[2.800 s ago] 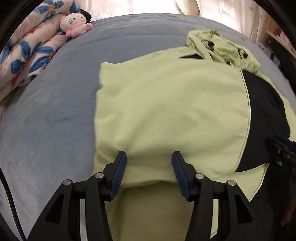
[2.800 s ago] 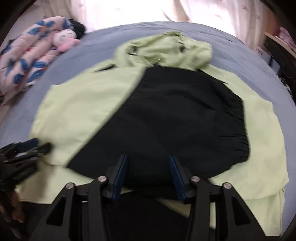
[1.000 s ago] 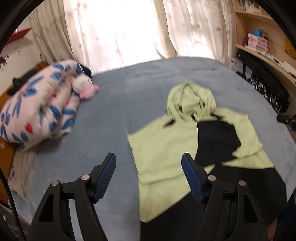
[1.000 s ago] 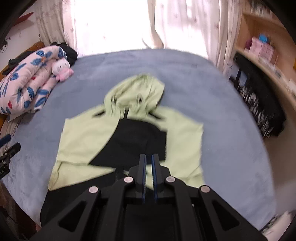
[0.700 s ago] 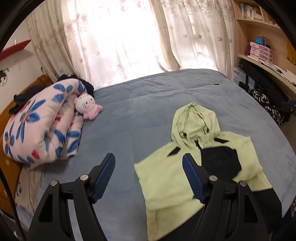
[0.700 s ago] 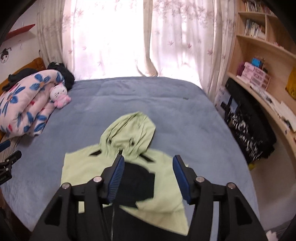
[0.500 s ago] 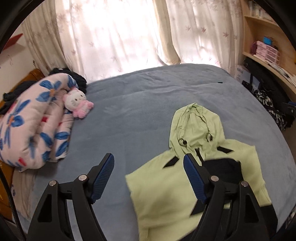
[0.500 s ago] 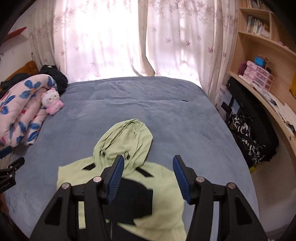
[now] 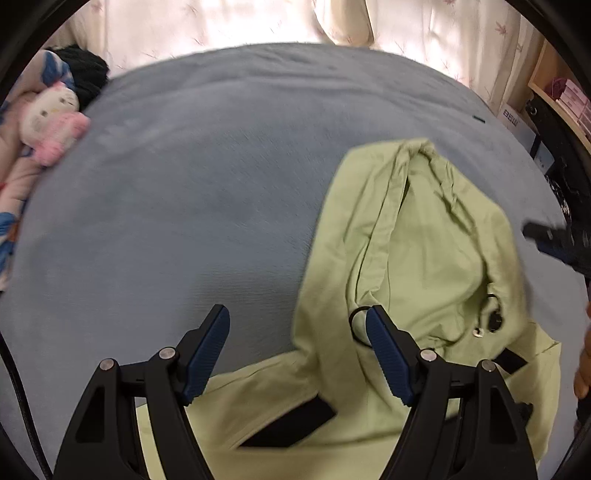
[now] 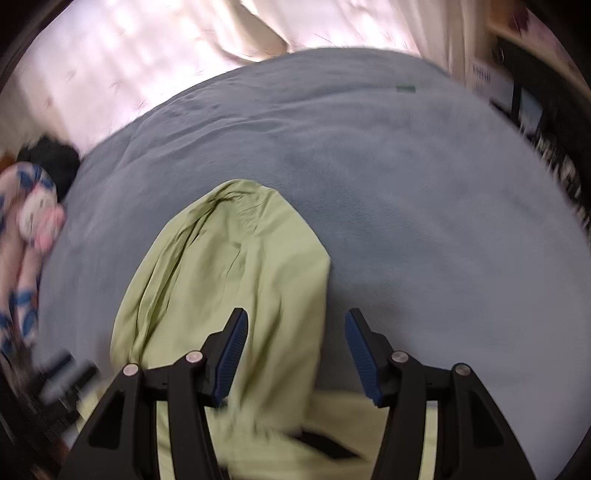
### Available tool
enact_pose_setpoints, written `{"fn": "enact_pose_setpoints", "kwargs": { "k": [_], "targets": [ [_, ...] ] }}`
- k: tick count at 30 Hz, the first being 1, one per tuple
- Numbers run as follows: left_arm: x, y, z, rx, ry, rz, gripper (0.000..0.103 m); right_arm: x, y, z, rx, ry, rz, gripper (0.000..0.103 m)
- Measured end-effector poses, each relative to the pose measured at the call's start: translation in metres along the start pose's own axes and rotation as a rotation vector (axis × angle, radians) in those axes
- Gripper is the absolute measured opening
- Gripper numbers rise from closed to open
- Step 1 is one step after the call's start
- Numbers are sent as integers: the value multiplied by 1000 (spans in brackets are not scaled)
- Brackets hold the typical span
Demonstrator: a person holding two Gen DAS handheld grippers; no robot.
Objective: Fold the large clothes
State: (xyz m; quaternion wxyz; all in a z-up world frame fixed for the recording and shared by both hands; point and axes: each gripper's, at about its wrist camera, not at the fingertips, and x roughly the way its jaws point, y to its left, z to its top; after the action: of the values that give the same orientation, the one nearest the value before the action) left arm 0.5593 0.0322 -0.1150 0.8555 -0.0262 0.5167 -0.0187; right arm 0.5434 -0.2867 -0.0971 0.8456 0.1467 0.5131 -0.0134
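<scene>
A light green hoodie (image 9: 424, 258) with black panels lies on the blue-grey bed (image 9: 184, 192), its hood pointing away from me. My left gripper (image 9: 297, 325) hovers open over the hood's left edge, one fingertip (image 9: 375, 325) by the drawstring eyelet. Over the hood's (image 10: 236, 266) right edge my right gripper (image 10: 295, 325) is also open, the pads clear of the cloth. Each gripper shows blurred in the other's view: the right gripper (image 9: 554, 243) at the right rim, the left gripper (image 10: 62, 373) at the lower left. The hoodie's lower body is out of view.
A white and pink plush toy (image 9: 51, 118) and a rolled floral quilt (image 9: 9, 192) lie at the bed's left side, with a dark bundle (image 9: 85, 70) behind them. Curtains (image 9: 221, 26) hang beyond the bed. Shelves (image 9: 554, 103) stand at the right. A hand (image 9: 583, 362) shows at the right rim.
Both grippers dropped from high above the bed and moved forward to the hood. The right gripper's jaws went from shut to open. The left stayed open.
</scene>
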Motion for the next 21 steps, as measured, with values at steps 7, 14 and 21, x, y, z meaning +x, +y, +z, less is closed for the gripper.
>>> {"fn": "enact_pose_setpoints", "kwargs": {
  "k": [7, 14, 21],
  "targets": [
    [34, -7, -1, 26, 5, -65, 74, 57, -13, 20, 59, 31, 23, 55],
    [54, 8, 18, -78, 27, -108, 46, 70, 0, 20, -13, 18, 57, 6],
    [37, 6, 2, -110, 16, -149, 4, -13, 23, 9, -138, -153, 276, 4]
  ]
}}
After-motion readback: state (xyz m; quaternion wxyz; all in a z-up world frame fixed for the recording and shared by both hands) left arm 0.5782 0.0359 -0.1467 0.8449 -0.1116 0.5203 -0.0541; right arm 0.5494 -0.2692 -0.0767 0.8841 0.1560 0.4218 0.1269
